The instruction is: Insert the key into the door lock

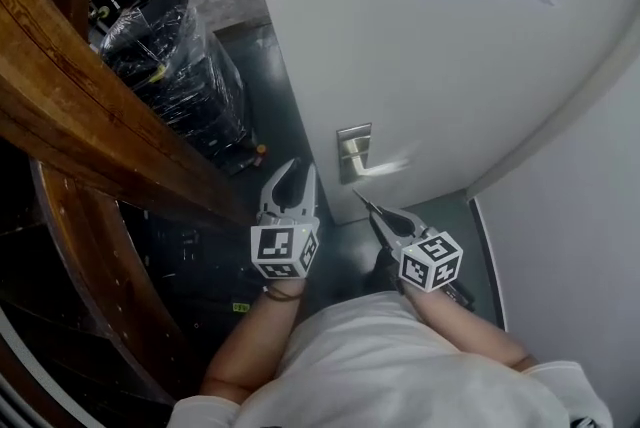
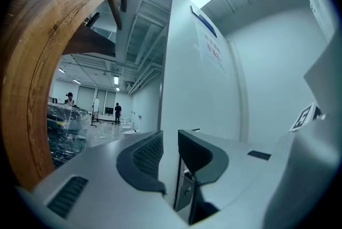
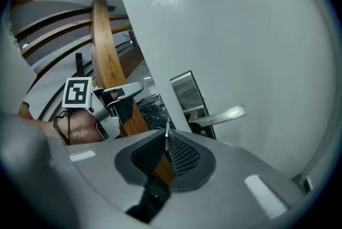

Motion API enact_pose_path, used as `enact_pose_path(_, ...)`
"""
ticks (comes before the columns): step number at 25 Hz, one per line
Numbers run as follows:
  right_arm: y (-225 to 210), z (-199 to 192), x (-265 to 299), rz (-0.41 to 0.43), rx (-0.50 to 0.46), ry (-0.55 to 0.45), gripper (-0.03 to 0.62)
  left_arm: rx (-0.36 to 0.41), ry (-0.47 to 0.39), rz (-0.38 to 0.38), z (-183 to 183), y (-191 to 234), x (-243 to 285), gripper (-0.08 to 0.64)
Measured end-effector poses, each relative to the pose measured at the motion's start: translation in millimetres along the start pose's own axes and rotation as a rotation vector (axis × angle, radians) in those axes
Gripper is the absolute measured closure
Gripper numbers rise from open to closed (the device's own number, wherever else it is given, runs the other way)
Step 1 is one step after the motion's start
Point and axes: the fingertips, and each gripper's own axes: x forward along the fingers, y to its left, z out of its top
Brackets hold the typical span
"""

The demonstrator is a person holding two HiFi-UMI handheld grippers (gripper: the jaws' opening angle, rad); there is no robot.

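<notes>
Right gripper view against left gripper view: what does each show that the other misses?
Only the right gripper view: the key pinched in the shut jaws of the right tool, the door's lever handle in plain sight, and the left tool seen from outside.

Only the left gripper view: the left tool's own jaws, apart with nothing gripped, plus a plastic-wrapped stack and a distant person in the hall beyond.

Both: the white door, its paper notice and the curved wooden beam.
</notes>
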Motion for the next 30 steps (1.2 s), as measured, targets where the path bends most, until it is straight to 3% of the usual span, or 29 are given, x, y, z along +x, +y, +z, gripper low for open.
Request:
enact_pose_path(10,-66.8,-45.4,39.5,0.002,0.328,0.066,0.571,-0.002,0.054,0.053,-27.5,10.4,29.7,0.482)
enact_pose_path(18,-103.1,-64.7,71.0,0.024,0.645,0.015,0.571,0.001,0.079,0.083,-43.2,17.6,45.6,0.482)
enact_pose_path(30,-107.9,-60.0,81.8,0.052,0.773,-0.060,0.571,0.031,0.066,0.058,-41.9,19.1,62.6,0.463)
